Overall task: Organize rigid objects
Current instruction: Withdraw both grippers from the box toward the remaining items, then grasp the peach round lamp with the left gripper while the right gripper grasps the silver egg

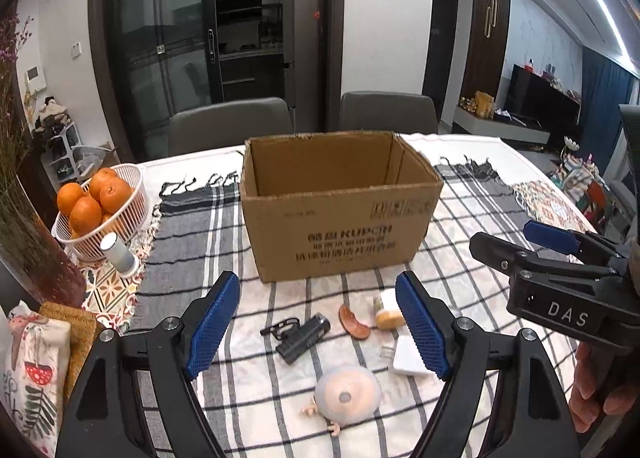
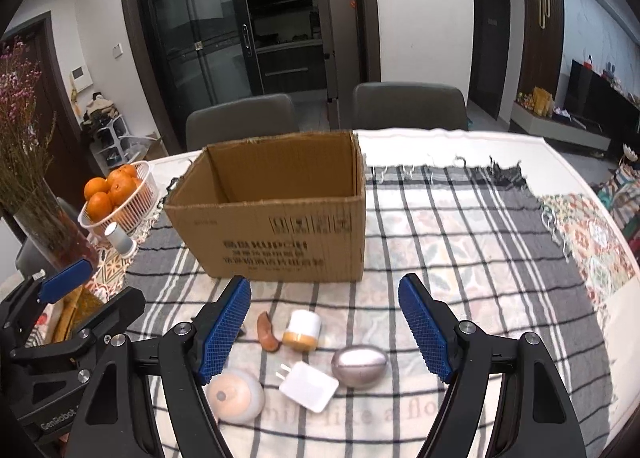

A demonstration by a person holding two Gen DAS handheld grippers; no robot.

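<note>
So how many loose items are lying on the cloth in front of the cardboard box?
7: black gadget, brown curved piece, small jar, white charger, silver egg-shaped thing, doll, glasses. More may hide behind the fingers.

Cardboard box (image 1: 340, 214) floor hidden behind its near wall in both views; print on it too blurred to read. Left wrist view: white charger (image 1: 406, 358) and small jar (image 1: 387, 314) partly behind left gripper's (image 1: 320, 328) right finger; silver egg-shaped object (image 2: 360, 366) not visible there. Right wrist view: doll head (image 2: 236, 396) partly behind right gripper's (image 2: 326, 328) left finger; black clip item (image 1: 302, 338) hidden.
</note>
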